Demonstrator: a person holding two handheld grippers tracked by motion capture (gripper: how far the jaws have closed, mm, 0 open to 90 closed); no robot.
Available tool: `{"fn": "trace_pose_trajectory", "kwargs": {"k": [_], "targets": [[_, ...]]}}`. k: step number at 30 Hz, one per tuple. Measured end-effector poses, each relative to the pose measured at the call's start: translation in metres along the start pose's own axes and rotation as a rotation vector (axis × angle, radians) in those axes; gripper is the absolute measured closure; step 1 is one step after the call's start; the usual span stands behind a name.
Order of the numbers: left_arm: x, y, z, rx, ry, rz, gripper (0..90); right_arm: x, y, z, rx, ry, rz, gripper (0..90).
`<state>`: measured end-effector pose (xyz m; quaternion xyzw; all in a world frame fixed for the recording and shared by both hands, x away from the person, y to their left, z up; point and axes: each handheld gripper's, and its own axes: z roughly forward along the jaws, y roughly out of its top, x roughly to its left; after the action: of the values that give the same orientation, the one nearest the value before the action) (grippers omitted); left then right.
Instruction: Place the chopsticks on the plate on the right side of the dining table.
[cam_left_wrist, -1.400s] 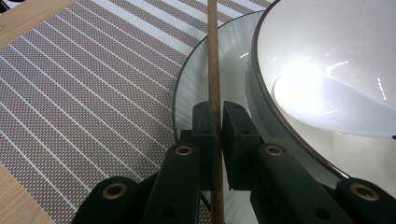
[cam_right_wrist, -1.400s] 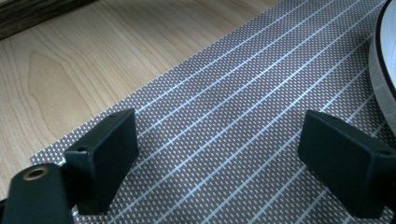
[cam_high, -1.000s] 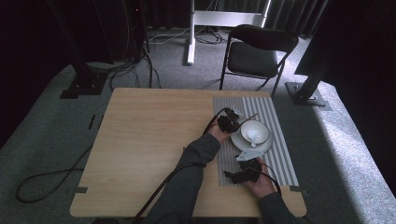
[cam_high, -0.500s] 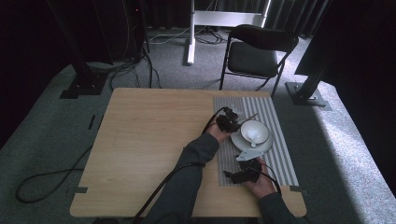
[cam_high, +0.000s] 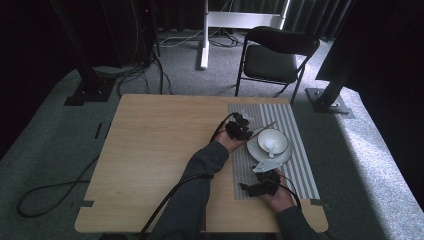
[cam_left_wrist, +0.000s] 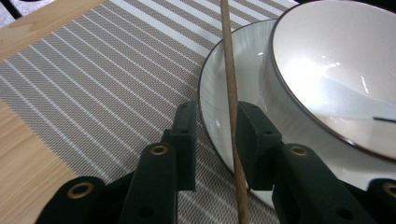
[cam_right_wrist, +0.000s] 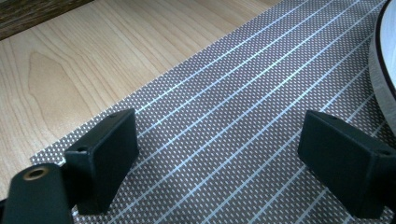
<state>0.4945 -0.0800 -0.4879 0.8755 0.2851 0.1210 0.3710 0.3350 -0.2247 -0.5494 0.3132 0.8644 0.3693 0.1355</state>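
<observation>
Your left gripper (cam_left_wrist: 212, 140) has just been opening, its jaws loose around a wooden chopstick (cam_left_wrist: 231, 102) beside the plate (cam_left_wrist: 219, 93). The white bowl (cam_left_wrist: 327, 60) (on that plate) holds a spoon (cam_high: 270, 145). Your right gripper (cam_right_wrist: 219, 163) stands spread wide over the striped placemat (cam_right_wrist: 224, 107).

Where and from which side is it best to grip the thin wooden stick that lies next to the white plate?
Probably the bare stretch of the thin wooden stick beside the white plate, not over its rim. Come from above with one jaw on each long side: the stick is narrow and straight. The left gripper already straddles it there, jaws just opening.

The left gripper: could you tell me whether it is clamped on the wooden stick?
No, open: left gripper jaws have just been opening; wooden stick sits between them with gaps.
</observation>
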Motion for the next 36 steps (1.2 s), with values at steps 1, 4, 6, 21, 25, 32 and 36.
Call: {"fn": "trace_pose_trajectory", "kwargs": {"k": [1,4,6,21,25,32,36], "targets": [[0.000,-0.001,-0.004,0.006,0.009,0.012,67.9,0.000,0.000,0.000,-0.001,-0.001,-0.002,11.2],[0.004,-0.005,-0.013,0.005,0.022,0.009,67.5,0.000,0.000,0.000,0.000,0.000,0.000,11.1],[0.009,-0.007,-0.021,-0.009,0.027,-0.013,67.5,0.000,0.000,0.000,0.000,-0.001,-0.001,11.2],[0.008,-0.022,-0.075,-0.067,0.066,-0.003,63.8,0.000,0.000,0.000,0.000,0.000,0.002,11.1],[0.003,-0.028,-0.088,-0.081,0.063,-0.012,62.7,0.000,0.000,0.000,0.001,0.000,0.002,11.1],[-0.008,-0.041,-0.109,-0.096,0.074,0.003,60.8,0.000,0.000,0.000,0.001,0.000,0.003,11.1],[-0.012,-0.048,-0.123,-0.129,0.075,-0.028,60.4,0.000,0.000,0.000,0.000,0.000,0.001,11.2]]}}
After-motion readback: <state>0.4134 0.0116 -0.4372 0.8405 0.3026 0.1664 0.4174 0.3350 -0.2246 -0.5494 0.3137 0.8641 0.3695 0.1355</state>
